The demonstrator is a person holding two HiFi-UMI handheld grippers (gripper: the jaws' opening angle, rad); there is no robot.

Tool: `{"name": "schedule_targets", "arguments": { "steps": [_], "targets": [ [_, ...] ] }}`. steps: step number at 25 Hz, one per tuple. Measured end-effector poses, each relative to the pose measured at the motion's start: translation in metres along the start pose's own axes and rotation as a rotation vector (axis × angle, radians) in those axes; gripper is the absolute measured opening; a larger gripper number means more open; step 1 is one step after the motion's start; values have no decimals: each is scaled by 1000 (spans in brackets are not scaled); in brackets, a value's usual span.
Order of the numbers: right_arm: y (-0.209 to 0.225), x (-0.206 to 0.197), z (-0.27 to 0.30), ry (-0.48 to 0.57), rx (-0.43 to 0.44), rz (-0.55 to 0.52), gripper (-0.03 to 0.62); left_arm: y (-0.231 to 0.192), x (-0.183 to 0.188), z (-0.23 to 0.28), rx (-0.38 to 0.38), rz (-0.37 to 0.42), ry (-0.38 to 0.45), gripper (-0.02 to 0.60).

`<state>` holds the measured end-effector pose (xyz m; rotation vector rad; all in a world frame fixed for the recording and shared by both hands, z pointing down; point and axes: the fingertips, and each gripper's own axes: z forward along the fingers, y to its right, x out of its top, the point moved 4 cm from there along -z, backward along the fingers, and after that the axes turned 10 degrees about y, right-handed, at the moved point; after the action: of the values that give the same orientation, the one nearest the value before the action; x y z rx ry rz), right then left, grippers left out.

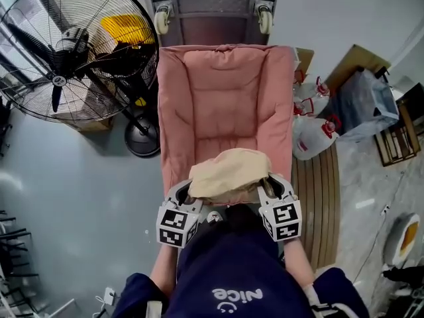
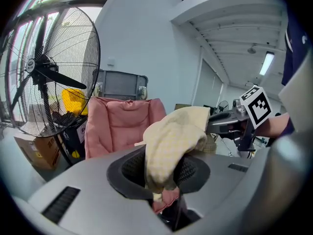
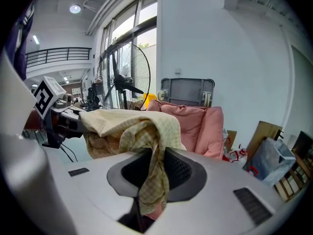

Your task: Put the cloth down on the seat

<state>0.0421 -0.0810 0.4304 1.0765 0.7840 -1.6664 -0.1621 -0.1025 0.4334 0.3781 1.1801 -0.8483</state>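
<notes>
- The cloth point(image 1: 230, 175), pale yellow with a fine check, is bunched and slung between the two grippers, over the near edge of the pink seat point(image 1: 225, 91)
- The left gripper point(image 1: 187, 192) pinches the cloth's left end: in the left gripper view its jaws stand narrow with a fold of cloth point(image 2: 168, 141) pressed between the dark pads and a tail hanging below them
- The right gripper point(image 1: 270, 189) does the same at the other end: the right gripper view shows its jaws narrow on a twisted fold point(image 3: 151, 151), with the rest of the fabric draped off towards the other gripper point(image 3: 54, 112)
- The cloth's long axis runs side to side across the width of the chair, from one gripper to the other, and sags little
- The seat cushion lies ahead of and below both grippers, its backrest stretching away towards the grey cart point(image 1: 212, 5)
- Neither hand is clearly nearer; both sit level at the front edge, so I judge the coming move to be a joint one, carrying the cloth forward and down onto the cushion before the jaws part
- The fan point(image 1: 66, 52) to the left and the jugs point(image 1: 315, 134) to the right stand well apart from that path
</notes>
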Motion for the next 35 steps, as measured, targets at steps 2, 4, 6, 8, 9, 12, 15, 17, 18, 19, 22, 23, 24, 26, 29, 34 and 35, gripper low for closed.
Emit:
{"name": "schedule_targets", "arguments": {
  "steps": [2,4,6,8,9,12,15,17,18,19,22,23,24,26,29,34,35],
  "targets": [
    [3,5,6,0,11,11,98,-3,5,3,9,-5,5,112],
    [7,6,11,-2,19,21,98,-5,9,7,17,-14,6,114],
    [12,5,16,-5,24,15,98,-5,12,13,25,-20,7,114],
    [19,6,21,-6,28,7,98,-5,13,20,36,-25,11,114],
    [22,6,24,-6,31,3,98,-6,13,24,42,-28,12,114],
    [31,8,35,-11,45,-9,98,-11,13,35,56,-33,10,114],
    [41,9,49,-24,57,-15,98,-18,15,51,63,-40,7,114],
    [49,8,62,-33,68,-18,98,-25,13,63,73,-39,1,114],
    [52,8,68,-36,72,-18,98,-28,13,69,75,-43,-6,114],
    [54,7,75,-39,76,-18,98,-31,13,74,76,-49,-14,114],
    [61,1,95,-58,84,-9,98,-43,8,91,81,-59,-36,114],
    [64,-3,101,-66,86,-3,98,-46,5,98,82,-62,-44,114],
    [66,-7,107,-73,87,2,98,-49,1,105,82,-67,-53,114],
    [72,-18,118,-91,89,11,98,-53,-8,118,84,-74,-71,114],
    [82,-35,135,-123,99,19,98,-59,-22,138,94,-83,-102,114],
    [92,-63,165,-167,117,14,98,-71,-50,167,120,-113,-141,114],
    [93,-69,171,-176,120,16,98,-74,-56,172,126,-121,-149,114]
  ]
}}
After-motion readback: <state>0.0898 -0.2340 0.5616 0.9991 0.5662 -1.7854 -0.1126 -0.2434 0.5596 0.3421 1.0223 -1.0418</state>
